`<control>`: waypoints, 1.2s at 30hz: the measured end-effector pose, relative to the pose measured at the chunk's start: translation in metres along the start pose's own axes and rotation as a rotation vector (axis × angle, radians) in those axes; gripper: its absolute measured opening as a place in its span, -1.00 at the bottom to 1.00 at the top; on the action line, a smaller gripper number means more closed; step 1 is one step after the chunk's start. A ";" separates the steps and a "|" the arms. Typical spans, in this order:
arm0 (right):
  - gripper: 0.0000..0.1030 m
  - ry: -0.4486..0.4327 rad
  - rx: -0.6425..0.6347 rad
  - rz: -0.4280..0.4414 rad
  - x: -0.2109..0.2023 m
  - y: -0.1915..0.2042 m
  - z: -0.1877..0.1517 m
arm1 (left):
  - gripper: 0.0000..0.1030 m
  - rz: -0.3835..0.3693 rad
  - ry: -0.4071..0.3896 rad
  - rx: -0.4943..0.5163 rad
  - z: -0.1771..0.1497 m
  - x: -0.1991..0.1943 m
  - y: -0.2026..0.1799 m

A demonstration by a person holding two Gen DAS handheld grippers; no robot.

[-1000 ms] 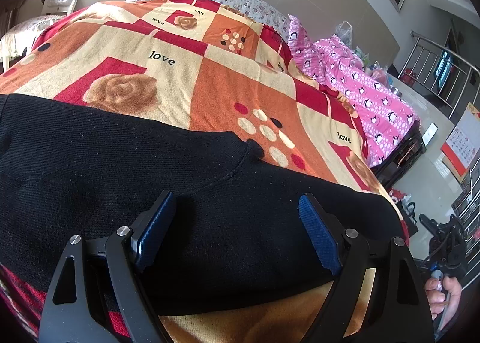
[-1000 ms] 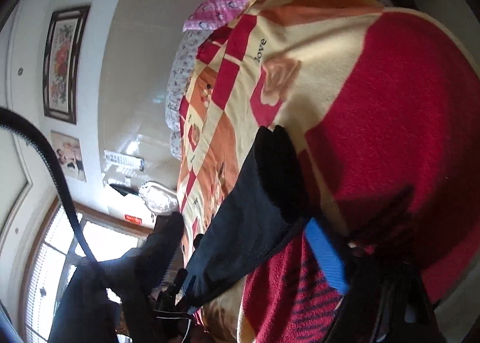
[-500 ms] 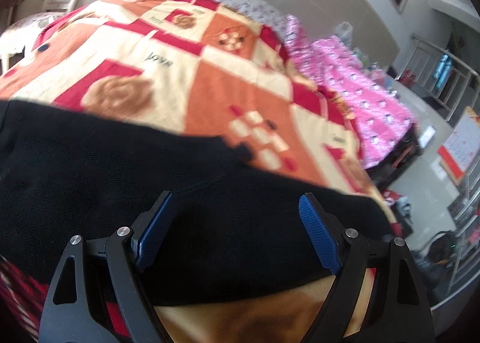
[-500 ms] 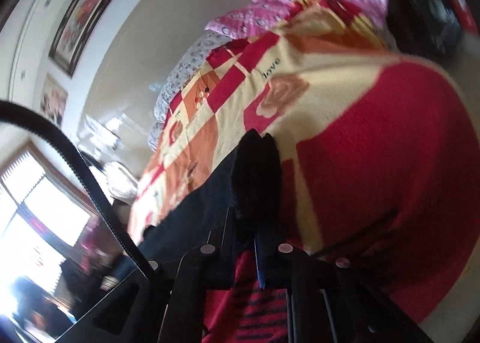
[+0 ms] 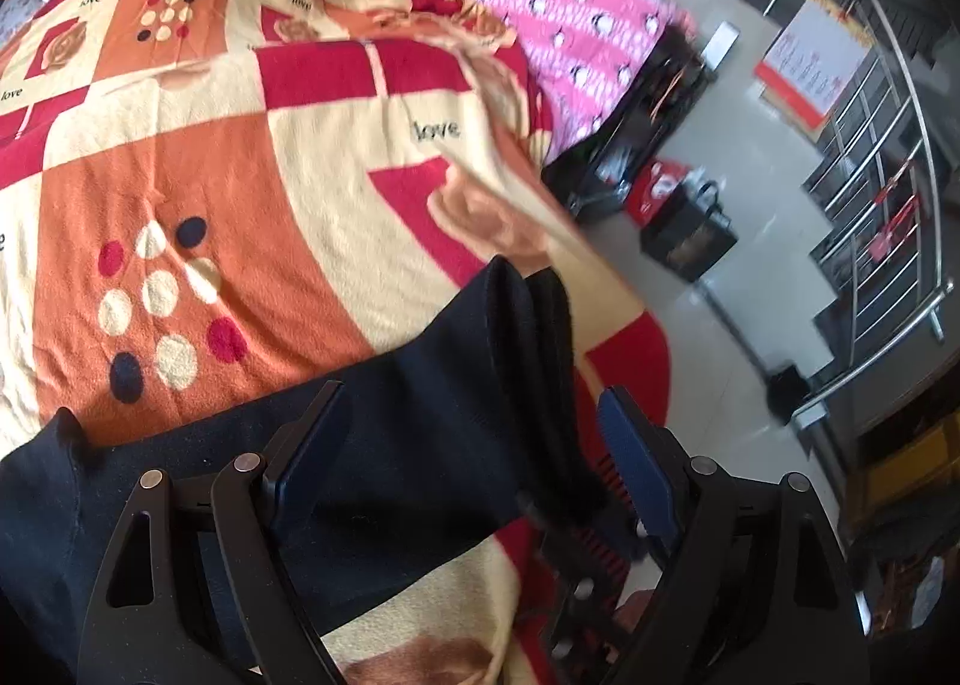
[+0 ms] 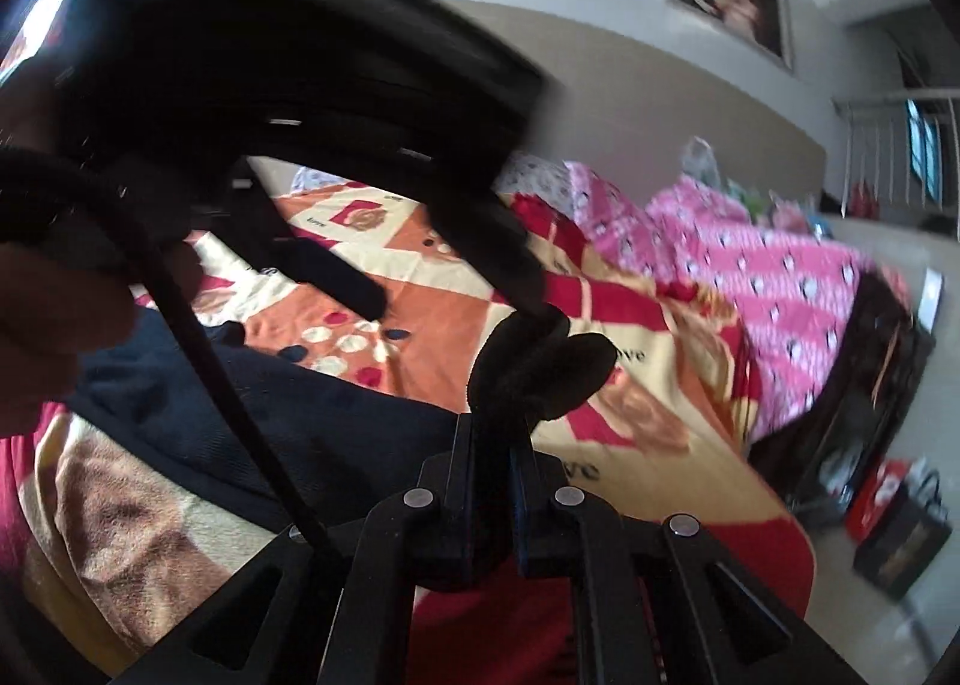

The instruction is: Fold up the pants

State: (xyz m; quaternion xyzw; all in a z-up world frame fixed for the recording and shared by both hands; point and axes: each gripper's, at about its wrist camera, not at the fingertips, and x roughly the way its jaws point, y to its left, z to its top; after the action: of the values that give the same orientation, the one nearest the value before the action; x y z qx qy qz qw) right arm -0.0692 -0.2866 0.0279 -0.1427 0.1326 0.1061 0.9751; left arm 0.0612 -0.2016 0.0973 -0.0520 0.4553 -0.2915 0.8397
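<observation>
Left gripper (image 5: 474,445), jaws wide, pants (image 5: 384,445) leg bunched between pads; raised cuff fold stands at 1 o'clock, blocking forward path. Bare blanket (image 5: 252,157) from 10 to 12 o'clock, open room for passage. Pink quilt (image 5: 540,19) heaped at 1 o'clock, far edge of bed. Bed edge drops away at 3 o'clock; black box (image 5: 690,241) and metal railing (image 5: 888,157) on floor beyond. Right gripper (image 6: 489,445) view: left gripper body looms at 10 o'clock, cable crossing 9 o'clock; blanket open at 2 o'clock.
</observation>
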 end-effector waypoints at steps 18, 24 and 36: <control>-0.83 -0.018 -0.358 0.057 -0.004 0.090 0.014 | -0.72 0.031 -0.050 -0.124 -0.037 -0.025 0.071; -0.83 -0.020 -0.423 0.123 -0.005 0.124 0.024 | -0.73 0.012 -0.108 -0.198 -0.060 -0.054 0.114; -0.83 -0.007 -0.550 0.258 0.010 0.188 0.047 | -0.73 0.085 -0.152 -0.316 -0.090 -0.096 0.182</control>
State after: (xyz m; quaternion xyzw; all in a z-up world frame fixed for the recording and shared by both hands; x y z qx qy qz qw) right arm -0.0953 -0.0943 0.0210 -0.3831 0.1127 0.2616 0.8787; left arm 0.0307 0.0159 0.0515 -0.1857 0.4325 -0.1759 0.8646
